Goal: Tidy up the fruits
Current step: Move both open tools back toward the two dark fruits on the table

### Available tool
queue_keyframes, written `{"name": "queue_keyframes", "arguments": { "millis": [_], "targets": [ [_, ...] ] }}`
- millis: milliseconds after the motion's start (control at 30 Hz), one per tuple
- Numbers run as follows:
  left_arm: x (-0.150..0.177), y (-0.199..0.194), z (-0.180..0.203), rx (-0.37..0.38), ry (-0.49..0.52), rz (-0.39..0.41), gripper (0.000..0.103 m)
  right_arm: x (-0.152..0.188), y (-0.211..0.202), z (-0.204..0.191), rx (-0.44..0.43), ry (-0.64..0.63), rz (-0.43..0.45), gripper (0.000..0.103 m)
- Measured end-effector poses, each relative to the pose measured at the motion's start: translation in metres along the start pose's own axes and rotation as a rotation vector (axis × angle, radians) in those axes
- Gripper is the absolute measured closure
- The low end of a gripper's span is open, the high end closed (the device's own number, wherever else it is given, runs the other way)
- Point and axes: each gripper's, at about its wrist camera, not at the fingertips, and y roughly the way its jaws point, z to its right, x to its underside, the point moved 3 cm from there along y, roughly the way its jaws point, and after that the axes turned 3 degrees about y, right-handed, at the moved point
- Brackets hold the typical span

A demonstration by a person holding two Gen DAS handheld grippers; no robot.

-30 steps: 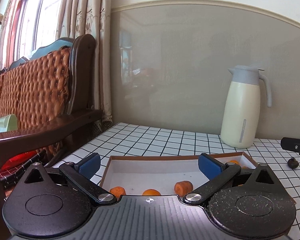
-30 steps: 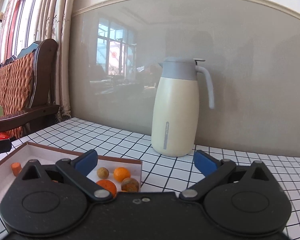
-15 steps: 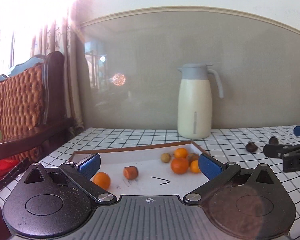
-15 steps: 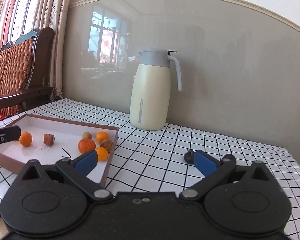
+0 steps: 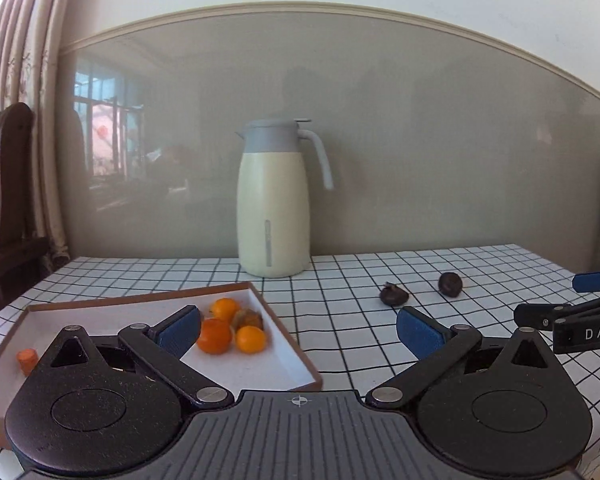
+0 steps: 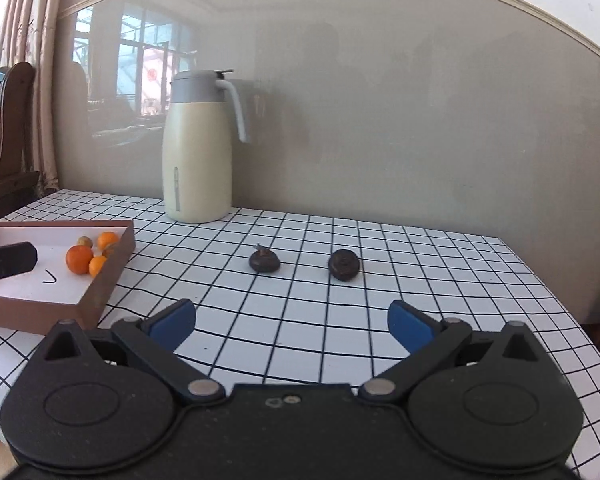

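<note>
A shallow brown box [image 5: 296, 364] [image 6: 116, 264] with a white floor lies on the left of the checked table. Several orange fruits [image 5: 215, 335] [image 6: 79, 259] and a brownish one [image 5: 247, 317] cluster in its right corner; a carrot piece [image 5: 27, 360] lies at its left. Two dark round fruits rest on the cloth, one nearer the box [image 5: 394, 294] [image 6: 264, 260], one further right [image 5: 450, 284] [image 6: 343, 264]. My left gripper [image 5: 298, 330] is open over the box's right edge, holding nothing. My right gripper [image 6: 292, 322] is open and empty, short of the dark fruits.
A cream jug with a grey lid [image 5: 274, 200] [image 6: 198, 148] stands at the back against the grey wall. A wooden chair [image 5: 4, 200] and curtains are at the left. The table's right edge [image 6: 560, 312] drops off beside the right gripper.
Both grippers have swung right and drawn back from the box. The two dark fruits on the cloth have come into full view. Both stayed open.
</note>
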Motion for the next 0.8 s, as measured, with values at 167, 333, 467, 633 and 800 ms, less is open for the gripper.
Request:
{"name": "queue_keyframes", "arguments": {
  "millis": [167, 333, 467, 633, 800],
  "targets": [
    [-0.005, 0.01, 0.026, -0.002, 0.039, 0.001, 0.0, 0.004, -0.002, 0.018, 0.023, 0.001, 0.001, 0.014],
    [-0.003, 0.012, 0.039, 0.024, 0.023, 0.011, 0.0, 0.007, -0.006, 0.03, 0.03, 0.012, 0.005, 0.018],
    [-0.002, 0.017, 0.047, 0.028, 0.02, 0.011, 0.0, 0.011, -0.007, 0.04, 0.038, 0.022, -0.009, 0.024],
    [-0.006, 0.023, 0.061, 0.047, 0.036, 0.024, 0.0, 0.009, -0.008, 0.047, 0.041, 0.032, 0.001, 0.025],
    [-0.019, 0.04, 0.073, 0.035, 0.051, 0.036, 0.0, -0.008, 0.009, 0.046, 0.057, 0.038, 0.031, 0.025]
  ]
}}
